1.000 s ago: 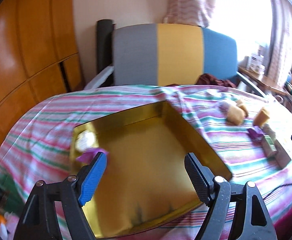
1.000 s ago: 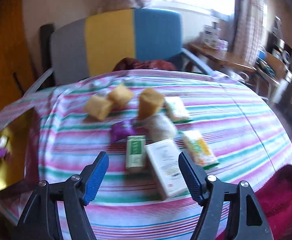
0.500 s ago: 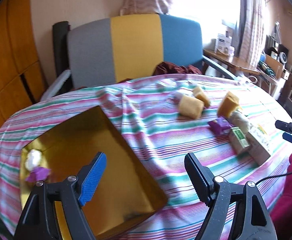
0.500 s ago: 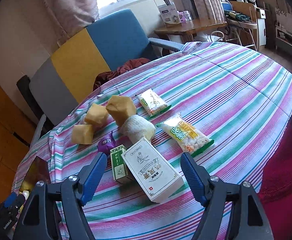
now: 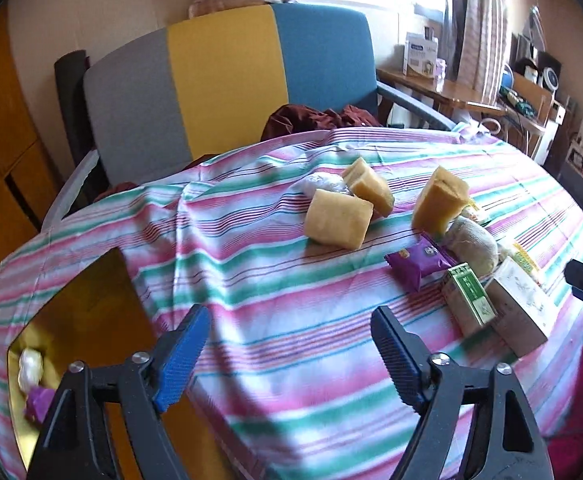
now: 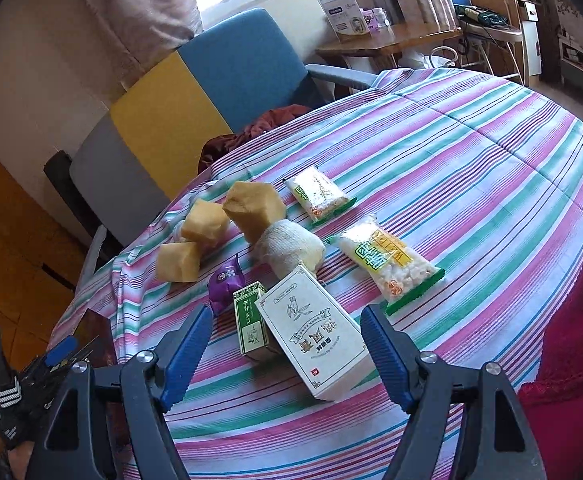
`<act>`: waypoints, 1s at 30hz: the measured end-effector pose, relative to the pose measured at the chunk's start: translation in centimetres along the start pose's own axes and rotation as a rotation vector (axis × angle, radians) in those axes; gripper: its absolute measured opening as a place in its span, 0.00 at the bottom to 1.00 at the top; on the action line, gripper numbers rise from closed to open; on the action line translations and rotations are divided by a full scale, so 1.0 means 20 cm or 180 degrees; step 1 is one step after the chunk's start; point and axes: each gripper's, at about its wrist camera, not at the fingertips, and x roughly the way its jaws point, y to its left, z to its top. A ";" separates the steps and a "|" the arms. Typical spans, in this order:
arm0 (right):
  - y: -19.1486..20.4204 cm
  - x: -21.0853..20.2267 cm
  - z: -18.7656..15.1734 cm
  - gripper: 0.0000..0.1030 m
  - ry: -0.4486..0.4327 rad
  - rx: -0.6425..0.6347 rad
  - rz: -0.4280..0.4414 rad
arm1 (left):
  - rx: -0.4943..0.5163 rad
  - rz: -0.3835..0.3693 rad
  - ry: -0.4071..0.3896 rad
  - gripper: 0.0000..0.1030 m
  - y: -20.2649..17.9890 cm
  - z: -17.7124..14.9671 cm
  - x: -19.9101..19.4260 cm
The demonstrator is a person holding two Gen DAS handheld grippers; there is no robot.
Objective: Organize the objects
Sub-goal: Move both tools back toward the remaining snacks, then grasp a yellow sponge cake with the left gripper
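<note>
My left gripper [image 5: 289, 316] hovers over bare striped cloth, its jaws opening with nothing between them. At its left lies a gold tray [image 5: 91, 300] holding a white sweet [image 5: 30, 364] and a purple packet [image 5: 37, 402]. To the right lie three yellow blocks [image 5: 338, 219], another purple packet [image 5: 419, 258], a gauze roll [image 5: 471, 242], a green box [image 5: 469, 296] and a white box [image 5: 519, 308]. My right gripper [image 6: 286, 314] stands open just above the white box [image 6: 315, 332], with the green box [image 6: 251, 324] beside it. The pads touch neither box.
Two snack bags [image 6: 317, 194] [image 6: 387, 258] lie farther right on the cloth. A grey, yellow and blue chair [image 5: 227, 80] stands behind the table with a maroon cloth [image 5: 319, 118] on its seat. A person's red garment [image 6: 571, 360] borders the near right edge.
The left gripper has swept right, from over the gold tray to the cloth near the loose items. The right gripper rolled and came closer to the two boxes, then held still.
</note>
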 end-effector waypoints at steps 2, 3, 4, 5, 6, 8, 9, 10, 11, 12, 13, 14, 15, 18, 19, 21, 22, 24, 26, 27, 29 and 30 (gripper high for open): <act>-0.01 0.00 0.00 0.76 0.0018 0.0018 0.0024 | 0.0056 0.0022 0.0025 0.85 -0.03 0.04 0.07; -0.01 0.00 0.00 0.76 0.0025 0.0026 0.0041 | 0.0082 0.0027 0.0036 0.86 -0.04 0.06 0.10; -0.01 0.00 0.00 0.76 0.0031 0.0036 0.0060 | 0.0124 0.0031 0.0047 0.86 -0.05 0.09 0.13; -0.01 0.01 0.00 0.76 0.0036 0.0042 0.0075 | 0.0177 0.0036 0.0053 0.87 -0.07 0.11 0.17; -0.02 0.01 0.00 0.76 0.0048 0.0046 0.0091 | 0.0239 0.0040 0.0058 0.88 -0.09 0.13 0.21; -0.02 0.01 0.00 0.76 0.0070 0.0066 0.0131 | 0.0343 0.0030 0.0072 0.89 -0.13 0.17 0.28; -0.02 0.01 0.00 0.76 0.0075 0.0077 0.0147 | 0.0356 -0.0006 0.0064 0.89 -0.14 0.19 0.30; -0.03 0.02 0.00 0.76 0.0082 0.0089 0.0163 | 0.0387 -0.0050 0.0060 0.91 -0.15 0.21 0.33; -0.04 0.02 0.01 0.76 0.0092 0.0105 0.0180 | 0.0433 -0.0024 0.0054 0.91 -0.17 0.22 0.36; -0.04 0.02 0.01 0.76 0.0106 0.0128 0.0200 | 0.0478 0.0016 0.0038 0.91 -0.18 0.24 0.39; -0.05 0.02 0.01 0.76 0.0115 0.0149 0.0215 | 0.0518 0.0026 0.0031 0.91 -0.20 0.26 0.42; -0.06 0.03 0.01 0.76 0.0121 0.0171 0.0238 | 0.0554 0.0008 0.0045 0.93 -0.21 0.28 0.45; -0.06 0.03 0.01 0.76 0.0123 0.0187 0.0257 | 0.0572 0.0007 0.0059 0.93 -0.23 0.29 0.48; -0.07 0.03 0.01 0.76 0.0138 0.0230 0.0298 | 0.0598 0.0020 0.0076 0.93 -0.26 0.32 0.56; -0.08 0.03 0.01 0.76 0.0143 0.0245 0.0313 | 0.0610 0.0039 0.0080 0.93 -0.26 0.33 0.58; -0.08 0.03 0.02 0.76 0.0152 0.0263 0.0329 | 0.0646 0.0085 0.0089 0.94 -0.28 0.35 0.63; -0.09 0.03 0.02 0.76 0.0157 0.0272 0.0337 | 0.0677 0.0142 0.0111 0.94 -0.29 0.35 0.67; -0.09 0.04 0.02 0.76 0.0160 0.0285 0.0342 | 0.0682 0.0199 0.0187 0.94 -0.29 0.36 0.74; -0.09 0.04 0.02 0.76 0.0153 0.0289 0.0339 | 0.0603 0.0112 0.0218 0.65 -0.27 0.36 0.76; -0.09 0.03 0.02 0.76 0.0149 0.0288 0.0336 | 0.0529 -0.0007 0.0282 0.61 -0.25 0.36 0.77; -0.09 0.03 0.02 0.76 0.0145 0.0285 0.0332 | 0.0412 -0.0046 0.0215 0.59 -0.23 0.35 0.72; -0.09 0.03 0.02 0.76 0.0145 0.0282 0.0333 | 0.0389 -0.0092 0.0197 0.59 -0.22 0.34 0.69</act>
